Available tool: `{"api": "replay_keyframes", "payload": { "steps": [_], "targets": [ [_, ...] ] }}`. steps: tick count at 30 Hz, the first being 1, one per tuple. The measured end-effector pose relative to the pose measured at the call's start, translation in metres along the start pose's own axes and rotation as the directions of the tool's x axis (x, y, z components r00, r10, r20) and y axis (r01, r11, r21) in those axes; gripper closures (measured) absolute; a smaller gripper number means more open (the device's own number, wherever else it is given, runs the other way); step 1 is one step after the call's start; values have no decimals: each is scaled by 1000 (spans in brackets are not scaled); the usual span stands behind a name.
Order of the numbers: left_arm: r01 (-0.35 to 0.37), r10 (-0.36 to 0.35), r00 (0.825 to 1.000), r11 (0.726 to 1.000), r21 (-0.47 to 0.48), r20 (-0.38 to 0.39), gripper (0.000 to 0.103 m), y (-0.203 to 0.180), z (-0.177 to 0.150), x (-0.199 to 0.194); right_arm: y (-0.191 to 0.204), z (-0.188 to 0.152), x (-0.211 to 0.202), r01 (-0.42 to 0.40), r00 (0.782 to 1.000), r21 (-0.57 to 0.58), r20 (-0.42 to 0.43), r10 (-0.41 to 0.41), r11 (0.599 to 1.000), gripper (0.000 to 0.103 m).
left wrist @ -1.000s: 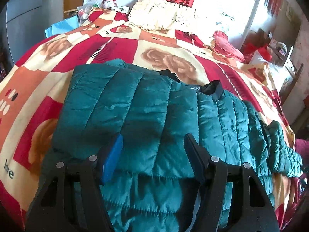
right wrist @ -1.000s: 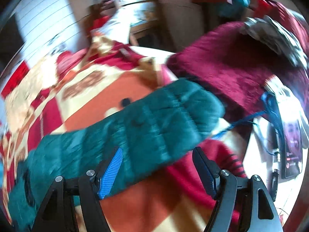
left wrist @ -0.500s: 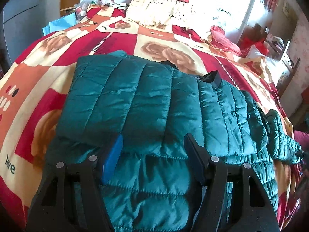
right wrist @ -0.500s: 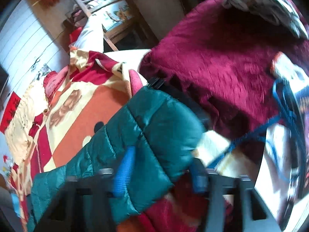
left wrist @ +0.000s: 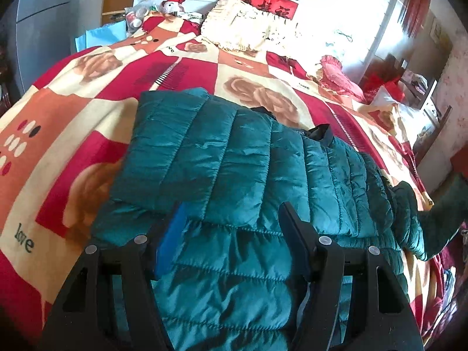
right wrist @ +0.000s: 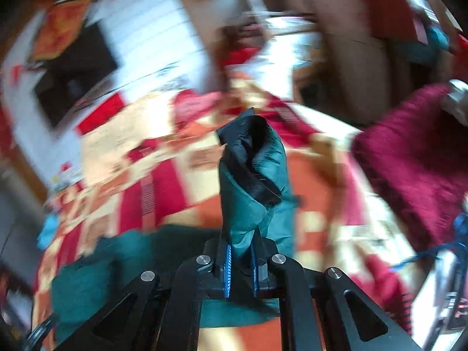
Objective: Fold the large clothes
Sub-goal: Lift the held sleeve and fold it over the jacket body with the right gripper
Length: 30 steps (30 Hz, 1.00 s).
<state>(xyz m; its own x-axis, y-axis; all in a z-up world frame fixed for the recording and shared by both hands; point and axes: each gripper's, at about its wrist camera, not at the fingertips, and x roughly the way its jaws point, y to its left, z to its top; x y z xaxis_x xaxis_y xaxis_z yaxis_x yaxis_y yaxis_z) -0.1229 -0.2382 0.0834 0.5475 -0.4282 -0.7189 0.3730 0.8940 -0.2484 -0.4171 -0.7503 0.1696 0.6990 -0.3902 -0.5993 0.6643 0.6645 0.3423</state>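
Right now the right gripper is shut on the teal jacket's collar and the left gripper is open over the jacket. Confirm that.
Not the collar: the right gripper is shut on the jacket's sleeve cuff, as the right wrist view shows. The left gripper is open over the jacket.

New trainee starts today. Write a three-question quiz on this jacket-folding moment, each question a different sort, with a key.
1. True or false: the right gripper is shut on the jacket's sleeve cuff.
2. Multiple choice: the left gripper is
A. clamped on a pillow
B. open above the teal jacket
C. shut and empty
3. Fill in: the jacket lies on a bed covered by a red, orange and cream ______.

Key: 1 true: the jaws have just been closing and now pinch the cuff. 2 B: its jaws stand apart over the quilted fabric, gripping nothing. 3 blanket.
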Motion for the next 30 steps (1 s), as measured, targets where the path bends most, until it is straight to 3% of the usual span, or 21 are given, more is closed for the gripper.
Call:
{"api": "replay_keyframes", "payload": {
  "steps": [6,12,21,25,27,29,30],
  "targets": [
    [-35,35,999,999,13,-6,37,12,-3,-7,125,-20,6,-226,973,-170,-91,213,959,94],
    [-61,61,998,998,24,3,37,25,-5,-11,222,-64,28,-406,904,-219,-237,355,887,94],
    [-48,48,999,998,-51,-3,37,54,-1,-10,324,-155,76,-545,799,-223,-432,419,808,94],
    [-37,36,999,995,-97,-8,37,68,-1,-10,347,-192,109,-538,781,-243,-505,368,807,92],
    [-23,21,1000,993,-118,-16,37,73,-2,-9,351,-203,123,-538,762,-237,-547,347,809,77],
    [3,-5,1000,991,-134,-18,37,75,-2,-10,348,-205,123,-578,728,-184,-556,401,795,39],
    [15,-17,1000,990,-139,-18,37,74,-2,-10,347,-203,119,-600,711,-159,-555,431,784,29]
  ]
}}
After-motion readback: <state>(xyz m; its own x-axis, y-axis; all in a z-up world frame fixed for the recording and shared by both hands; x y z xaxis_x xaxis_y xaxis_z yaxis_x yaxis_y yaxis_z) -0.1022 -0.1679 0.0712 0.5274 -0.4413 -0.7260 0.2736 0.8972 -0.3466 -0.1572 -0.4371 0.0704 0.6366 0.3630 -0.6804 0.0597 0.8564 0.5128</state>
